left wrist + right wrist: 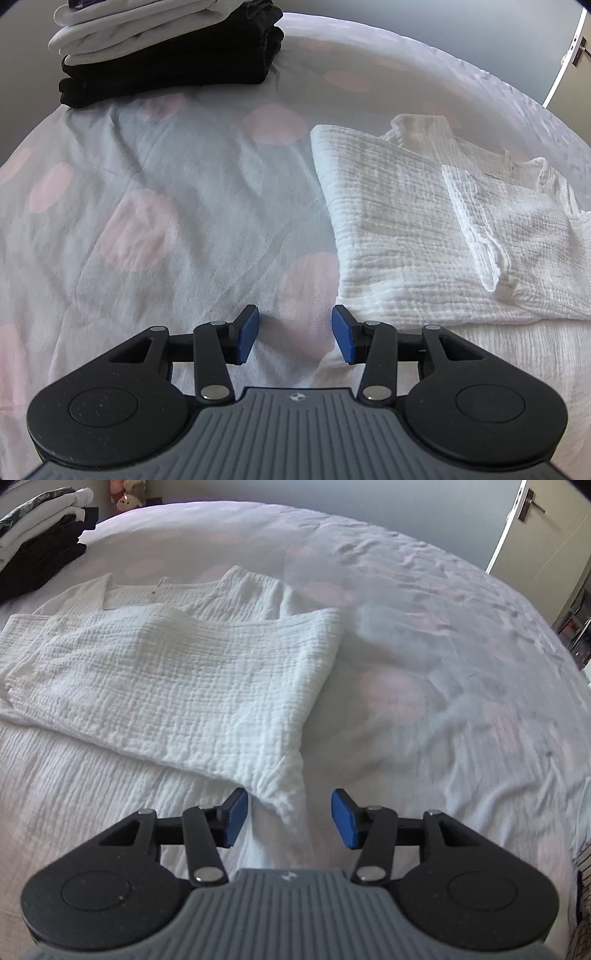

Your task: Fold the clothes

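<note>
A white crinkled garment lies partly folded on the bed, with one side and a sleeve laid over its middle. My left gripper hangs open over the bedsheet at the garment's near left edge; its right pad is level with the cloth's border and nothing is gripped. In the right wrist view the same garment spreads to the left. My right gripper is open at the near right corner of the folded flap, and that corner lies between the pads without being pinched.
A stack of folded black and white clothes sits at the far left of the bed. The pale sheet with pink dots covers the bed. A door stands beyond the bed at the right.
</note>
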The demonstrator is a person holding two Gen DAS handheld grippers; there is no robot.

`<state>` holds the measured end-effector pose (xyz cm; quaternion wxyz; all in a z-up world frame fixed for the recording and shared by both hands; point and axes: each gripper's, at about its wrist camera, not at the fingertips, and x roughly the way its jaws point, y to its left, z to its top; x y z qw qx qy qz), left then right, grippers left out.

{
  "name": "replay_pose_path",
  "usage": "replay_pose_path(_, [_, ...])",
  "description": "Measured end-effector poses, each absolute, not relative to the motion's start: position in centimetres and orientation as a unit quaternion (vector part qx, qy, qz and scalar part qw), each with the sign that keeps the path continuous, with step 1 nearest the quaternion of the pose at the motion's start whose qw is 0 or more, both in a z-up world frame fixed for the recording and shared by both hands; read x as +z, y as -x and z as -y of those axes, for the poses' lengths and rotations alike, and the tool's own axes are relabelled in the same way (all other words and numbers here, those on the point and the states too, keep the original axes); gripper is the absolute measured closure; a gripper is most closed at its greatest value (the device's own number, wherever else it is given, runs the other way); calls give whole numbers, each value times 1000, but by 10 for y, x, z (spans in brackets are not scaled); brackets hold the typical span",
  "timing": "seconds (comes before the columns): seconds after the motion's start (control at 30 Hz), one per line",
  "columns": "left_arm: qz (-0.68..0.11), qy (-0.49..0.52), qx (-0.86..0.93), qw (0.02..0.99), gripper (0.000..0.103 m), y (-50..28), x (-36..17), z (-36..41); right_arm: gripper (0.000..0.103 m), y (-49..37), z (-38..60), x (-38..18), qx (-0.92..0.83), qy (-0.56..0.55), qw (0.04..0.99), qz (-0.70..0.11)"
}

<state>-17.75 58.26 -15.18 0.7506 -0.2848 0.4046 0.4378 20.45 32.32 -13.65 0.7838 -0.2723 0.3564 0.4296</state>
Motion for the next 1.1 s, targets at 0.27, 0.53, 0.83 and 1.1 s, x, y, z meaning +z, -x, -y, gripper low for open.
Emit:
replay_pose_path(0.27, [-411,277,438,750,52,176,-153,-582,95,-228,-308,-142,400,239,793,-392])
replay_pose_path(0.53, [-412,276,437,750,52,177,-152,-582,83,-236,-294,-148,384,191,798,-423])
replay_pose_path(0.83, [-415,269,441,749,52,174,-150,-580,78,-217,-308,-118,419,149,815,-370])
replay_pose_path(1.1, [-414,269,439,751,51,173,-153,-582,64,-237,-386,-119,407,161,829,-349])
